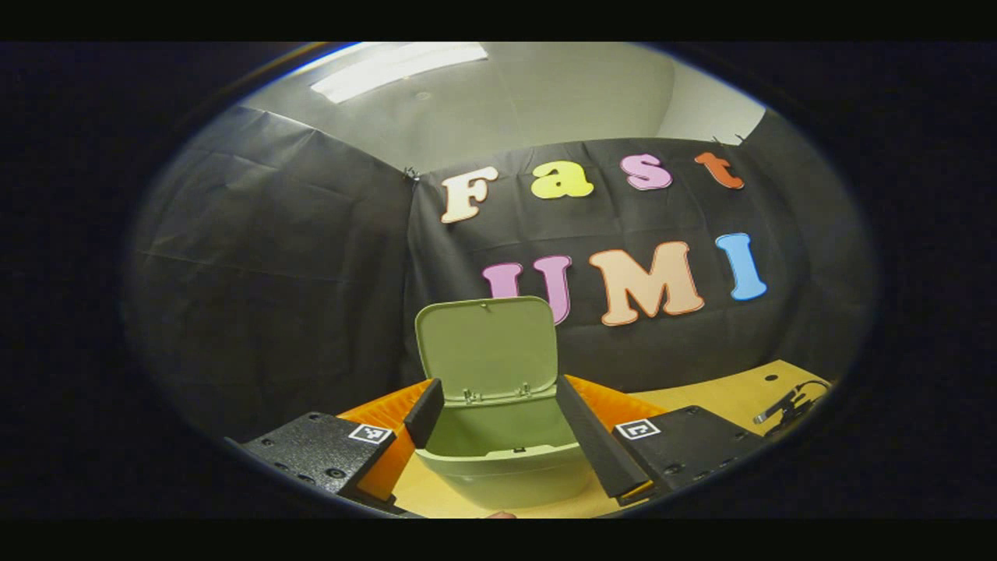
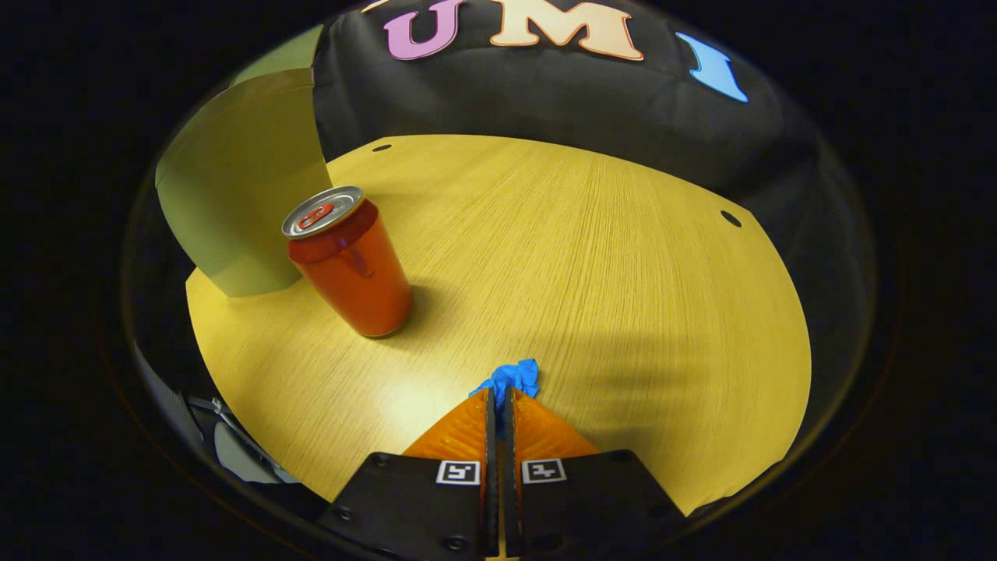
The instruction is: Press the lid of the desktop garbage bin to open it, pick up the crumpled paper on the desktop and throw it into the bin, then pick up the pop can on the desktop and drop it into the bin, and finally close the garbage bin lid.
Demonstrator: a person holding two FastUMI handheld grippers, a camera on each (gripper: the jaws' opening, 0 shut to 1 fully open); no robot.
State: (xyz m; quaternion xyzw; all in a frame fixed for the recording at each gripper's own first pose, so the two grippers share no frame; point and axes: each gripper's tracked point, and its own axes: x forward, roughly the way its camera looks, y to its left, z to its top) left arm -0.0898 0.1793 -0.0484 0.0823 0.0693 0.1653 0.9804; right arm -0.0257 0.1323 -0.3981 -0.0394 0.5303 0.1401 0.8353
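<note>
Right gripper view: the right claw (image 2: 498,397) pinches the crumpled blue paper (image 2: 514,375) for carrying to the pale-green plastic bin (image 1: 506,456), lid (image 1: 489,343) up, framed by the wide-spread left claw (image 1: 498,425).

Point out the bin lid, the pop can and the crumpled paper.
bin lid (image 1: 487,347): left gripper view, on the inner face of the raised lid.
pop can (image 2: 354,273): right gripper view, on its side wall.
crumpled paper (image 2: 516,377): right gripper view, on the part showing beyond the fingertips.
</note>
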